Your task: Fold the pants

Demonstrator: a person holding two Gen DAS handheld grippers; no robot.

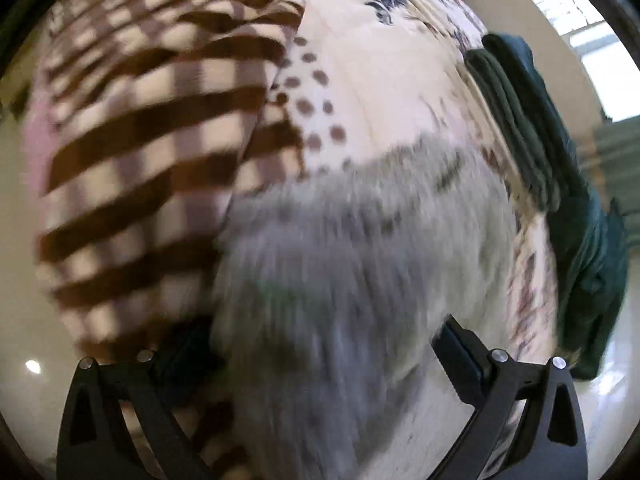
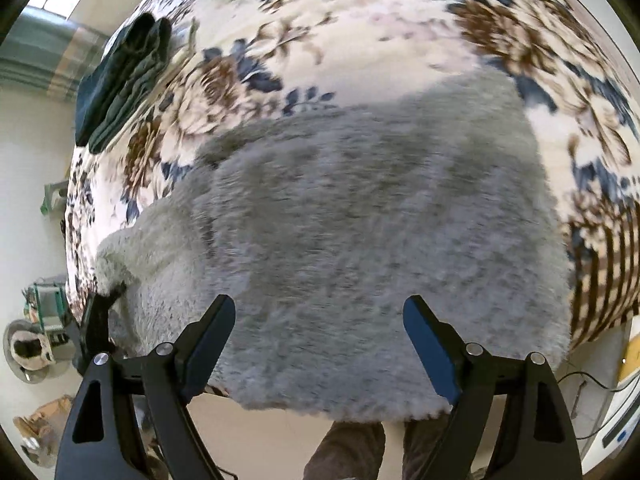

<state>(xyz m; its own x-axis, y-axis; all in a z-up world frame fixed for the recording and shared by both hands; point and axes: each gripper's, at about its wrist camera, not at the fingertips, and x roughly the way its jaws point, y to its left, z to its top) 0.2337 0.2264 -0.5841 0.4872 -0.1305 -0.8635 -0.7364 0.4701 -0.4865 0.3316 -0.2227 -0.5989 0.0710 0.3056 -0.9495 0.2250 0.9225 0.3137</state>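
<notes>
The grey fleece pants [image 2: 360,216] lie spread on a bed with a floral cover [image 2: 360,52]. In the left wrist view the pants [image 1: 340,260] are blurred and fill the space between the fingers. My left gripper [image 1: 320,344] is wide open, with pants fabric lying between its jaws. In the right wrist view my left gripper [image 2: 102,304] shows at the pants' left edge. My right gripper [image 2: 320,320] is open and hovers over the near edge of the pants, holding nothing.
A brown-and-cream checked blanket [image 1: 152,152] covers the bed's left part. Dark green folded clothes [image 1: 552,168] lie at the bed's far edge; they also show in the right wrist view [image 2: 120,80]. Beyond the bed are floor, clutter [image 2: 36,344] and a person's legs [image 2: 352,452].
</notes>
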